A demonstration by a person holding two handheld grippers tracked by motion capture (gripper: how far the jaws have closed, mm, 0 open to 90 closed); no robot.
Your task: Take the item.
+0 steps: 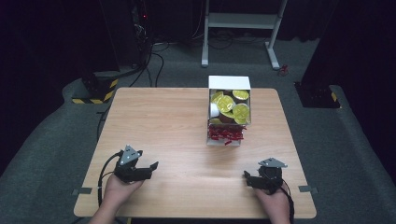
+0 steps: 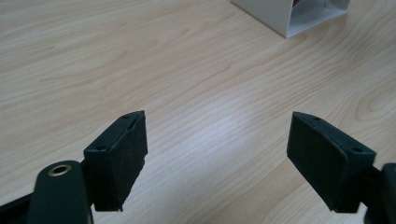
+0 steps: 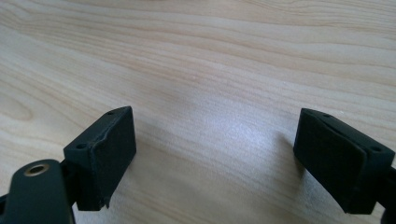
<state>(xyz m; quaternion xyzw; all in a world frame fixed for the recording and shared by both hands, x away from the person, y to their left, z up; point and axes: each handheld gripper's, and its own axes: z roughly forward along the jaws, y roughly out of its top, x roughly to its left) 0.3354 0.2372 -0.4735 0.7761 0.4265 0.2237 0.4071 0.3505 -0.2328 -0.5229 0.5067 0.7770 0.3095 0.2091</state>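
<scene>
High view: a pale wood-grain table (image 1: 163, 121) stands on grey carpet in a dark room, a white frame behind it. Near the far edge sits a white box (image 1: 229, 84), well apart from both grippers, holding round gold-lidded cups (image 1: 227, 103) and red wrappers (image 1: 226, 133). Left gripper (image 1: 152, 166) and right gripper (image 1: 246, 175) hover low, jaws spread wide, gripping nothing. Left gripper view catches the box's corner (image 2: 285, 18); right gripper view gives bare grain between matte black pads (image 3: 112, 154)

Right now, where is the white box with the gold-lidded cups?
In the high view the white box sits on the table right of centre toward the far edge, well ahead of both grippers; its corner shows top right in the left gripper view.
</scene>
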